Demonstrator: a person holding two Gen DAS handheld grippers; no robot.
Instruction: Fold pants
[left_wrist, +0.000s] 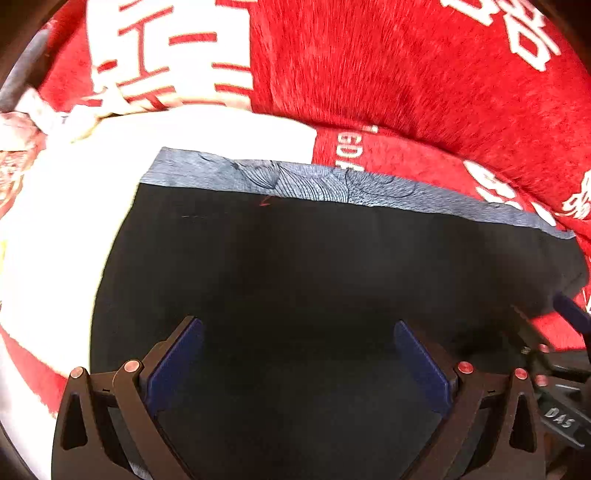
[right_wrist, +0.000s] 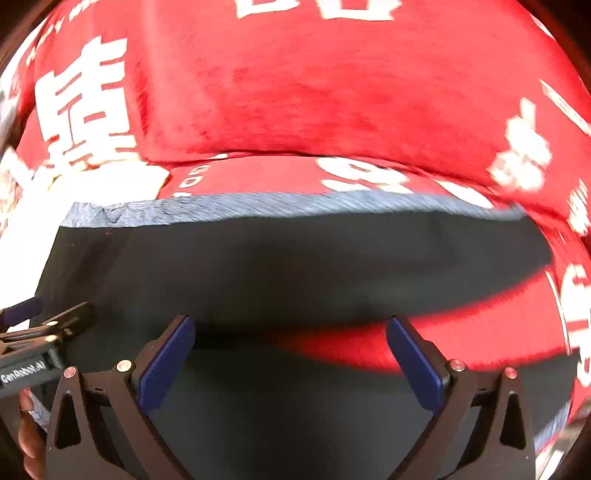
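Red blanket (left_wrist: 424, 74) with white lettering, covering the surface. Black pants (left_wrist: 295, 266) with grey patterned waistband (left_wrist: 295, 181), lying flat on blanket. Left tongs (left_wrist: 297, 354): spread wide over black cloth, gripping nothing. Right tongs (right_wrist: 290, 354): spread wide above pants' edge, gripping nothing.

Bright, saturated light in both views; white cloth (left_wrist: 55, 229) blown out at 9 o'clock in left view. Right view motion-blurred, esp. red blanket (right_wrist: 332, 92) toward 3 o'clock. Black pants (left_wrist: 295, 277) crushed, no detail. Heavy fisheye bend, dark corners.
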